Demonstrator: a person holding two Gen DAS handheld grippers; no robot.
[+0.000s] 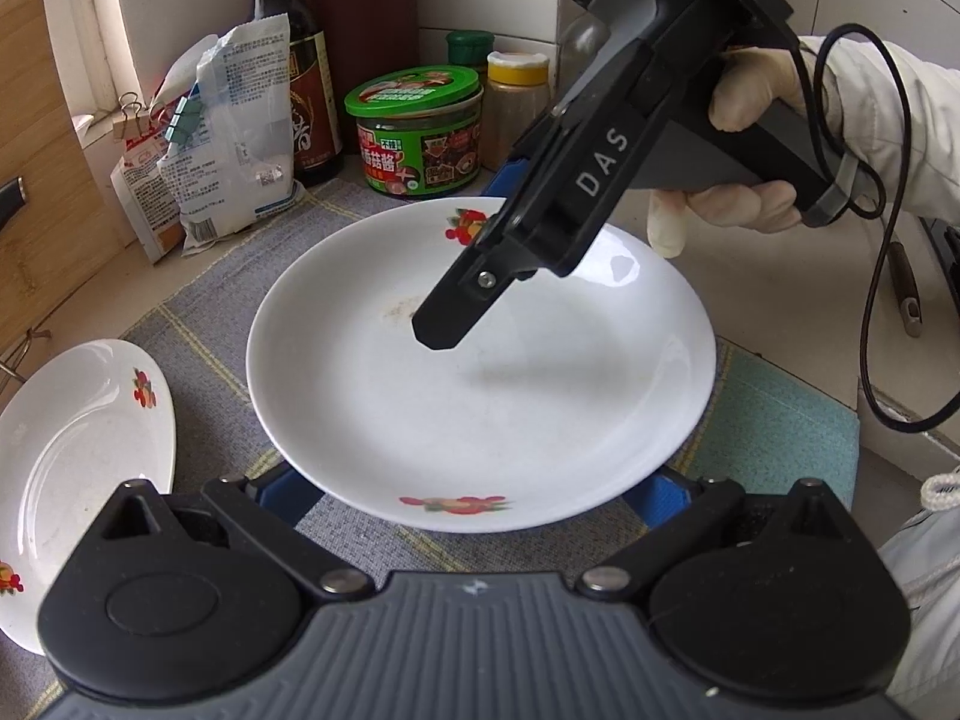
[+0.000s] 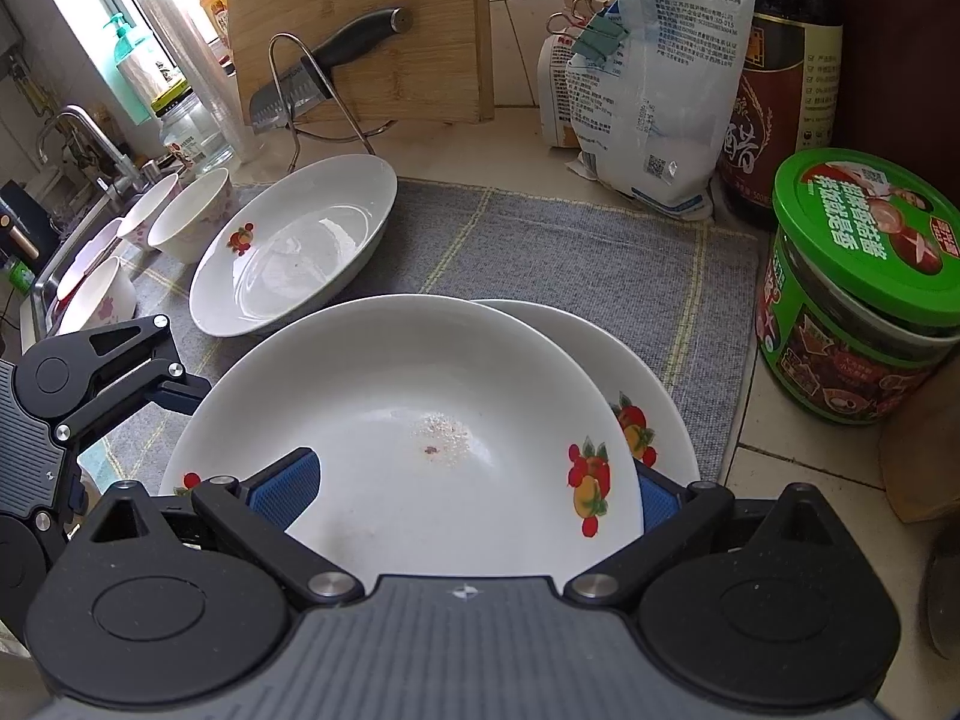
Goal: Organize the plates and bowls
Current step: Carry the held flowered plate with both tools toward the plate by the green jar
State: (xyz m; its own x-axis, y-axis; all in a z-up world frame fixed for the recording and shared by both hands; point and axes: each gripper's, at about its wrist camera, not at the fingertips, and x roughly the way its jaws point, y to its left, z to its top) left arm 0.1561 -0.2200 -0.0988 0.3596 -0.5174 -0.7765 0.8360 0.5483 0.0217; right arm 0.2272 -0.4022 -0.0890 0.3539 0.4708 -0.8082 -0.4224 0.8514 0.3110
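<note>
A white plate with fruit prints (image 1: 480,372) is held above the grey mat; in the right wrist view it is the upper plate (image 2: 420,438), over a second plate (image 2: 654,384) lying on the mat. My left gripper (image 1: 480,495) spans its near rim with blue pads on both sides. My right gripper (image 2: 474,495) grips the opposite rim, one finger (image 1: 447,318) over the plate's inside. A third plate (image 2: 294,246) lies on the mat to the left, and also shows in the left wrist view (image 1: 78,450). Several small bowls (image 2: 192,213) stand by the sink.
A green-lidded jar (image 2: 858,294), a dark sauce bottle (image 2: 780,78) and clipped bags (image 2: 654,90) stand at the mat's back edge. A cutting board (image 2: 360,30) with a knife (image 2: 324,72) on a wire rack leans behind. A sink faucet (image 2: 78,138) is at far left.
</note>
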